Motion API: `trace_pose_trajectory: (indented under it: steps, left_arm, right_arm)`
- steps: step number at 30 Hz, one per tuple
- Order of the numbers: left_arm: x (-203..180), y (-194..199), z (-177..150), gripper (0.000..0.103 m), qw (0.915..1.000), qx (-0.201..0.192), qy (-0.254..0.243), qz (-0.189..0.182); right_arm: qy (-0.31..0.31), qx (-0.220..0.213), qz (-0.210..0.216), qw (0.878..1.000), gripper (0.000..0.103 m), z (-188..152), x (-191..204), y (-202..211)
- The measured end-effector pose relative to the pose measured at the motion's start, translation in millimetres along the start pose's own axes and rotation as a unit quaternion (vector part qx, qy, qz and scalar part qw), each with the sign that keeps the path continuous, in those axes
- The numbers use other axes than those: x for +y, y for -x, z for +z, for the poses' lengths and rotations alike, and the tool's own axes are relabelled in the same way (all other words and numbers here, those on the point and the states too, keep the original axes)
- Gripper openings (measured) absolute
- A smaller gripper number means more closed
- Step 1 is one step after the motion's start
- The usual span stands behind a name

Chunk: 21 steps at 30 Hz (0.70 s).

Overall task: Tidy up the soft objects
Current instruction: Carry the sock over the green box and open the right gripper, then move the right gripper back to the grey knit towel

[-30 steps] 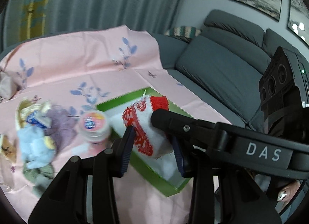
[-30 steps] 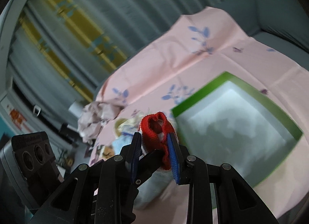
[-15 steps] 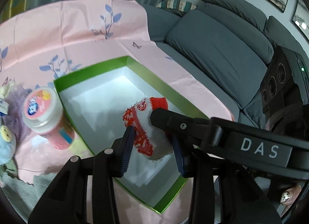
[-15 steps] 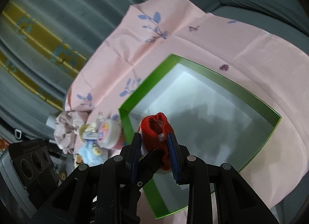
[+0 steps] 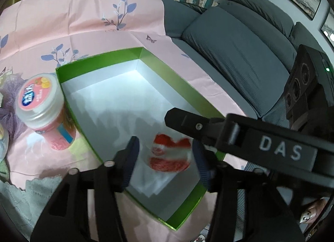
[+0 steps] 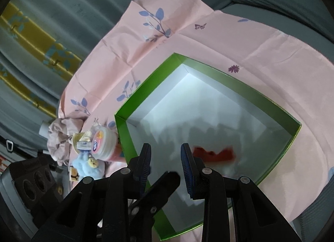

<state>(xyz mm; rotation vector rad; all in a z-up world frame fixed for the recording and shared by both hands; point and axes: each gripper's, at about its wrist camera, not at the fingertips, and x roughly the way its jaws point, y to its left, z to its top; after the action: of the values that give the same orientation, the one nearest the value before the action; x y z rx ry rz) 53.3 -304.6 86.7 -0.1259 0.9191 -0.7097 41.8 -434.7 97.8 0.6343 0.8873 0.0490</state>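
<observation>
A red and white knitted sock (image 5: 169, 155) shows blurred just above the white floor of the green-rimmed box (image 5: 100, 64). My left gripper (image 5: 165, 160) hangs over the box's near corner with its jaws opening. The sock is between them, and neither pad presses on it. In the right wrist view the sock (image 6: 213, 153) is to the right of my right gripper (image 6: 166, 159), outside its jaws. Those jaws stand close together with nothing gripped. One of the right gripper's fingers (image 5: 187, 119) crosses above the sock.
A white jar with a pink label (image 5: 39, 104) stands just left of the box. Beyond the jar lie a blue plush toy (image 6: 89, 164), a purple cloth (image 5: 8, 96) and a crumpled cloth (image 6: 60, 133). A pink floral sheet (image 5: 83, 25) covers the surface, with a grey sofa (image 5: 240, 44) on the right.
Both grippers have come down over the box. The left jaws have widened, and the sock has left both grippers and dropped toward the box floor.
</observation>
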Motion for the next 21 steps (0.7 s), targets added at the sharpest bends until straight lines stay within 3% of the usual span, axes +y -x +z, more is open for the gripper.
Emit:
trace_pose_trajectory:
  steps: [8,10,14,17,21]
  left_arm:
    - [9,44,-8,0.078,0.9992,-0.037,0.003,0.017]
    - [15,61,-12,0.084,0.9983,-0.054,0.006,0.022]
    - [29,90,-18,0.09,0.9963,-0.073,0.022,0.039]
    - [41,113,-27,0.096,0.9935,-0.089,0.035,0.061]
    - [66,143,-39,0.1,0.9869,-0.109,0.06,0.102]
  right_arm:
    - [0.045,-0.031,0.023,0.998,0.081,-10,34,19]
    - [0.063,-0.038,0.037,0.997,0.087,-14,48,23]
    - [0.092,-0.035,0.065,0.993,0.088,-23,73,26]
    - [0.11,-0.028,0.08,0.99,0.098,-31,92,24]
    - [0.144,-0.012,0.085,0.986,0.098,-45,117,19]
